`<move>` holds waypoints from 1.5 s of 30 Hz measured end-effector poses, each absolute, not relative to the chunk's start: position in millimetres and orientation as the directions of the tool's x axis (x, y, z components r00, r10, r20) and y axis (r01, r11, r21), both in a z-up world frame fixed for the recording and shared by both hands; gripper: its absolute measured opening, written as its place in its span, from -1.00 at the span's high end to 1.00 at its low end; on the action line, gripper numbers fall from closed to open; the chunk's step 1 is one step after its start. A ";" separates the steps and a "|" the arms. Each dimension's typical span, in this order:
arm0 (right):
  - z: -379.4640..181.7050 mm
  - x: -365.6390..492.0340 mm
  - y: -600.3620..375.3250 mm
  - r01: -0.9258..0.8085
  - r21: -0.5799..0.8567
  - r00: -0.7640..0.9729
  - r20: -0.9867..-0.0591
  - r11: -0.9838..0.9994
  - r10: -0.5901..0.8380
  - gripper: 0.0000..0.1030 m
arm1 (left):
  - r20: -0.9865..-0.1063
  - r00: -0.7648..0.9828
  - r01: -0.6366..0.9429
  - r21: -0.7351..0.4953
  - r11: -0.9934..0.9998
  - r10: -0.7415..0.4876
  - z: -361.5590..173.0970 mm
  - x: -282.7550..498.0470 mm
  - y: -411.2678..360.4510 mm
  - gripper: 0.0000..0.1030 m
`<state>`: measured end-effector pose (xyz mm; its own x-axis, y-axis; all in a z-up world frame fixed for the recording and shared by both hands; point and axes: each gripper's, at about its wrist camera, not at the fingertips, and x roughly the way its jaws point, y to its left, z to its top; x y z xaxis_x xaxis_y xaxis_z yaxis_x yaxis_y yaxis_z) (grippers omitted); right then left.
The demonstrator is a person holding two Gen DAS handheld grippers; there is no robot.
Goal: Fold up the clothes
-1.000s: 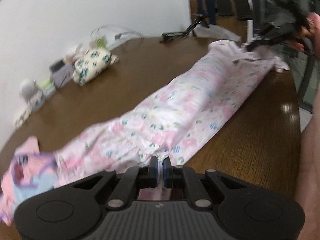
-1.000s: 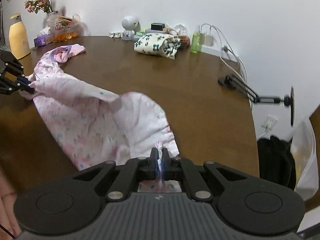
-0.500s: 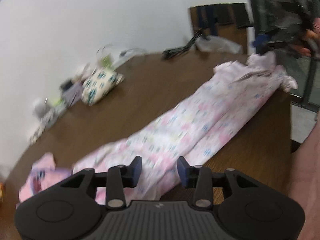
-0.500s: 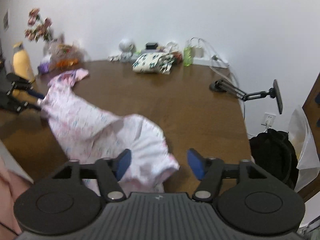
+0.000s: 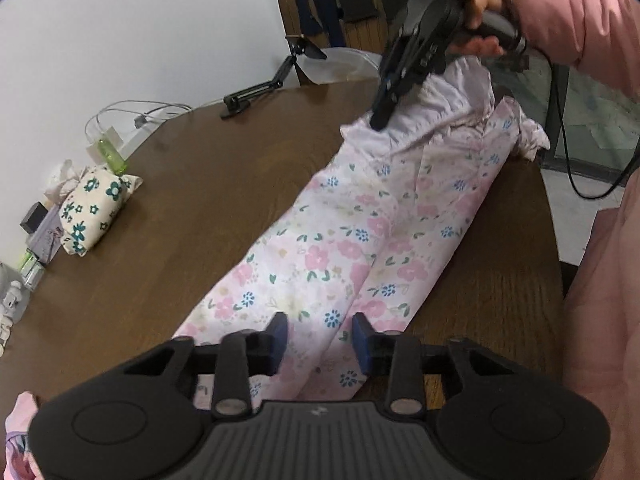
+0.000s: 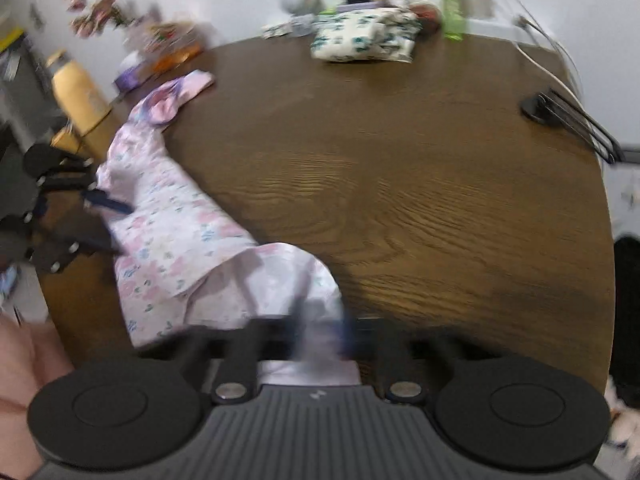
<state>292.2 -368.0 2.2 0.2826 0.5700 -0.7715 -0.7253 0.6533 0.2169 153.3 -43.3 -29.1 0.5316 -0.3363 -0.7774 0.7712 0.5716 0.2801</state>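
A pink floral garment [image 5: 340,248] lies stretched out in a long strip on the brown table [image 5: 200,200]. My left gripper [image 5: 319,338] is open and hovers over the strip's near end, a finger at each side with nothing gripped. A hand in a pink sleeve [image 5: 560,20] holds my right gripper [image 5: 382,116], which points down at the far, pale lilac end. The right wrist view is blurred. In it the garment [image 6: 172,232] bunches up before my right gripper [image 6: 324,328], and cloth sits between its narrowed fingers. My left gripper [image 6: 114,226] is at the far left.
A folded cream floral bundle [image 5: 96,208] [image 6: 364,40], a green bottle [image 5: 112,152] and small items line the wall side. A black holder arm [image 5: 260,88] [image 6: 572,120] stands at the table's edge. A yellow bottle [image 6: 76,96] and another pink garment [image 6: 180,88] are beyond the strip.
Both grippers let go of the garment, which now lies on the table. The left one stays open over the near end. The right one has dropped onto the far end, fingers closer together.
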 end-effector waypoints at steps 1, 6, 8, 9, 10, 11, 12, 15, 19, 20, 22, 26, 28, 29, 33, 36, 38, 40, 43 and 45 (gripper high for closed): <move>9.6 283.9 -365.0 -0.746 0.194 0.295 -0.761 0.637 0.578 0.94 | -0.781 0.526 0.773 0.274 0.572 -0.337 -29.9 153.5 -43.3 0.99; 43.6 229.4 -350.1 -0.845 0.092 0.302 -0.731 0.527 0.612 0.96 | -0.742 0.552 0.777 0.292 0.558 -0.381 -10.5 138.1 -37.7 1.00; 42.3 203.6 -338.6 -0.883 0.051 0.268 -0.761 0.466 0.591 0.96 | -0.739 0.560 0.771 0.302 0.560 -0.374 -6.3 134.4 -33.2 1.00; 40.6 190.8 -332.5 -0.901 0.032 0.250 -0.778 0.433 0.577 0.96 | -0.743 0.556 0.773 0.299 0.559 -0.372 -6.3 132.8 -30.8 1.00; 38.8 177.9 -326.4 -0.917 0.013 0.232 -0.794 0.398 0.561 0.96 | -0.749 0.548 0.777 0.292 0.558 -0.372 -7.0 131.3 -28.4 0.99; 32.0 169.5 -320.9 -0.925 0.012 0.213 -0.813 0.381 0.543 0.95 | -0.756 0.539 0.781 0.284 0.556 -0.371 -8.8 129.4 -26.4 0.99; 22.9 165.9 -317.8 -0.925 0.020 0.198 -0.827 0.379 0.527 0.95 | -0.763 0.529 0.785 0.275 0.555 -0.371 -11.4 127.3 -24.6 0.99; -1.1 165.7 -316.3 -0.911 0.047 0.174 -0.856 0.409 0.487 0.95 | -0.780 0.510 0.786 0.251 0.565 -0.363 -18.4 122.8 -18.6 0.99; -10.3 166.4 -324.3 -0.879 0.070 0.202 -0.841 0.472 0.501 0.94 | -0.787 0.505 0.757 0.207 0.619 -0.355 -22.6 126.6 -2.1 0.99; -10.4 165.8 -325.9 -0.873 0.068 0.214 -0.836 0.483 0.505 0.92 | -0.790 0.500 0.752 0.194 0.630 -0.354 -24.2 127.6 1.3 0.99; -10.3 164.0 -328.8 -0.863 0.067 0.233 -0.827 0.501 0.512 0.88 | -0.800 0.495 0.746 0.190 0.638 -0.340 -28.4 128.6 3.2 0.98; -1.9 160.4 -338.1 -0.839 0.116 0.246 -0.789 0.531 0.562 0.49 | -0.772 0.514 0.755 0.201 0.624 -0.374 -18.7 124.7 -1.2 0.80; 7.6 156.1 -349.7 -0.816 0.146 0.280 -0.747 0.559 0.603 -0.04 | -0.738 0.532 0.766 0.210 0.608 -0.416 -6.5 122.3 -8.3 0.69; 12.7 153.1 -356.5 -0.802 0.157 0.302 -0.725 0.576 0.619 -0.09 | -0.720 0.540 0.771 0.215 0.599 -0.436 -0.4 121.1 -11.8 0.63; 27.0 141.4 -382.4 -0.721 0.194 0.416 -0.645 0.665 0.640 0.04 | -0.682 0.558 0.783 0.246 0.571 -0.473 10.4 132.2 -44.7 0.44; 24.8 134.3 -393.5 -0.631 0.186 0.511 -0.630 0.753 0.584 0.21 | -0.699 0.532 0.810 0.256 0.528 -0.478 3.1 144.2 -71.1 0.45; 20.7 129.7 -397.8 -0.567 0.172 0.562 -0.634 0.806 0.531 0.21 | -0.719 0.511 0.822 0.250 0.512 -0.470 -5.8 145.2 -75.2 0.45; 13.1 124.6 -400.3 -0.517 0.171 0.577 -0.654 0.838 0.489 0.25 | -0.738 0.492 0.831 0.238 0.503 -0.463 -14.6 144.7 -75.6 0.45; 2.0 116.3 -397.6 -0.508 0.181 0.549 -0.685 0.842 0.479 0.57 | -0.765 0.461 0.844 0.220 0.490 -0.450 -27.9 144.0 -76.1 0.47; -3.3 113.3 -392.2 -0.515 0.166 0.535 -0.704 0.841 0.467 0.65 | -0.782 0.440 0.852 0.208 0.481 -0.441 -36.8 143.5 -76.4 0.48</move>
<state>113.3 -392.2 -3.3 0.5352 0.4673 -0.7037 -0.5154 0.8407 0.1663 143.5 -76.4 -36.8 0.4402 -0.4410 -0.7822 0.8517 0.4809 0.2082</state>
